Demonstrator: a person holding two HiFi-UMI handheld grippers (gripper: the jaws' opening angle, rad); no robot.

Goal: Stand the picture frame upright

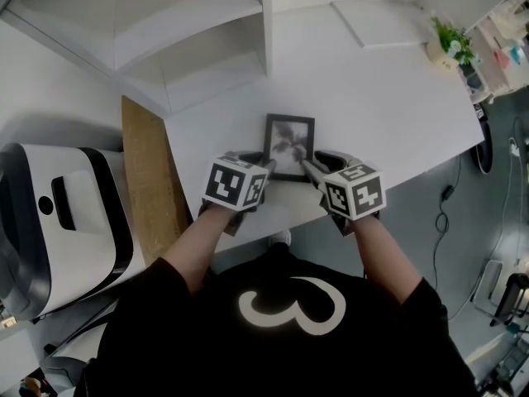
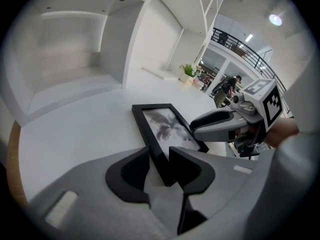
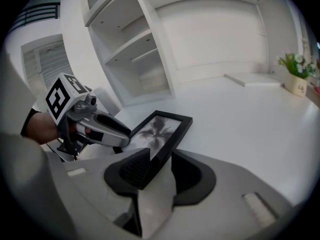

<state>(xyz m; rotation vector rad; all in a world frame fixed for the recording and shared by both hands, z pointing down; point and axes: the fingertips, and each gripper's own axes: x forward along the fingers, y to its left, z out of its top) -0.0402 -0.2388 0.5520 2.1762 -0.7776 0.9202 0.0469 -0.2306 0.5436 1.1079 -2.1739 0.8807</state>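
- The left gripper's (image 2: 159, 158) jaws stand apart, astride the near left corner of the picture frame (image 1: 289, 145). The frame's black left rail fills most of the gap between them.
- The right gripper's (image 3: 161, 159) jaws are also apart, astride the near right corner. A thin strip of white shows between the rail and the right-hand pad.
- Neither view shows clearly whether any pad presses on the frame.
- The frame lies flat on its back on the white table (image 1: 380, 106), close to the near edge. Its grey leaf print faces up.
- The two grippers angle in toward each other from the near side, both tilted down.
- Far left of the frame stands a white shelf unit (image 1: 190, 48).
- At the far right corner of the table sits a small potted plant (image 1: 450, 44).
- A wooden board (image 1: 149, 180) runs along the table's left side.
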